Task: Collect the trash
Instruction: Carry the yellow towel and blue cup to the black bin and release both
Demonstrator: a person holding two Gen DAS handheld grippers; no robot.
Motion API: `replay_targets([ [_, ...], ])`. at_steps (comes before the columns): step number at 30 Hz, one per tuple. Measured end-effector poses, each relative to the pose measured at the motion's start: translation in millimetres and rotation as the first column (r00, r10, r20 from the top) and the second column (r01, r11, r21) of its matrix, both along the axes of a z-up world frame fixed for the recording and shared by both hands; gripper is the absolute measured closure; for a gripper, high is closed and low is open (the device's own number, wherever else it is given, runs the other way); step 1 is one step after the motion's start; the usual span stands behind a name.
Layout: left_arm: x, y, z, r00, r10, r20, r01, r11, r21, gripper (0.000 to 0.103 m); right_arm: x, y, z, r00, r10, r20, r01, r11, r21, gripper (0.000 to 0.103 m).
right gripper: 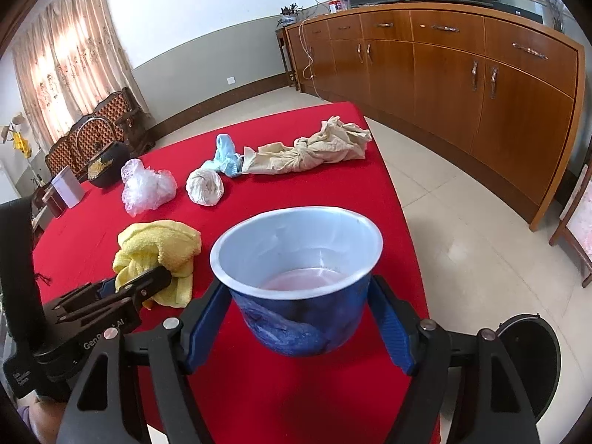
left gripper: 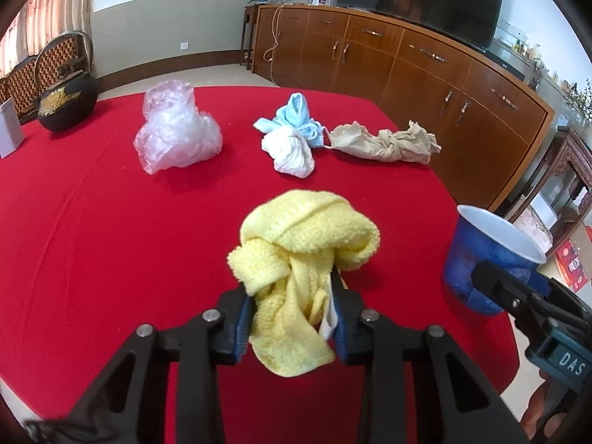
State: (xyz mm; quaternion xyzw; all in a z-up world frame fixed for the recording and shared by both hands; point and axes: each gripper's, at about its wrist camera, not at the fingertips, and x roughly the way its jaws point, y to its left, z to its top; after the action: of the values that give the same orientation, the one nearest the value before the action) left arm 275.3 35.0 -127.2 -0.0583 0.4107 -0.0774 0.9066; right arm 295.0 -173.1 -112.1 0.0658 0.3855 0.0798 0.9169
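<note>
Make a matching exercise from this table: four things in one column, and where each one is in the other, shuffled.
Things:
1. yellow towel
2. blue cup
3. black teapot
4. beige cloth

Places:
A. lying near the table's edge on the cabinet side
B. pinched in the left gripper
C. standing at the far corner, by a white box
D. held between the pads of the right gripper

Pairs: 1-B, 2-D, 3-C, 4-A
</note>
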Motion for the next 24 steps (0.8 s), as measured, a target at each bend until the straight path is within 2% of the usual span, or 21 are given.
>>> replay_targets([
  [13,-36,-9,29,0.999,-0.031,0.037,0.032,0.999,-0.013,0.067,-36,-16,24,0.999,-0.017,0.041,0.017,1.0,0.008,0.027],
  [20,-58,-36,43,0.995,-0.081,0.05,0.082,0.996,-0.023,0.066,-70,-45,39,0.996,-0.063,0.064,0.063,0.998,0.008,0.027],
  [24,-69,-66,51,0.987,-0.149,0.057,0.15,0.988,-0.026,0.066,-93,-72,46,0.991,-0.115,0.075,0.114,0.993,0.012,0.027],
])
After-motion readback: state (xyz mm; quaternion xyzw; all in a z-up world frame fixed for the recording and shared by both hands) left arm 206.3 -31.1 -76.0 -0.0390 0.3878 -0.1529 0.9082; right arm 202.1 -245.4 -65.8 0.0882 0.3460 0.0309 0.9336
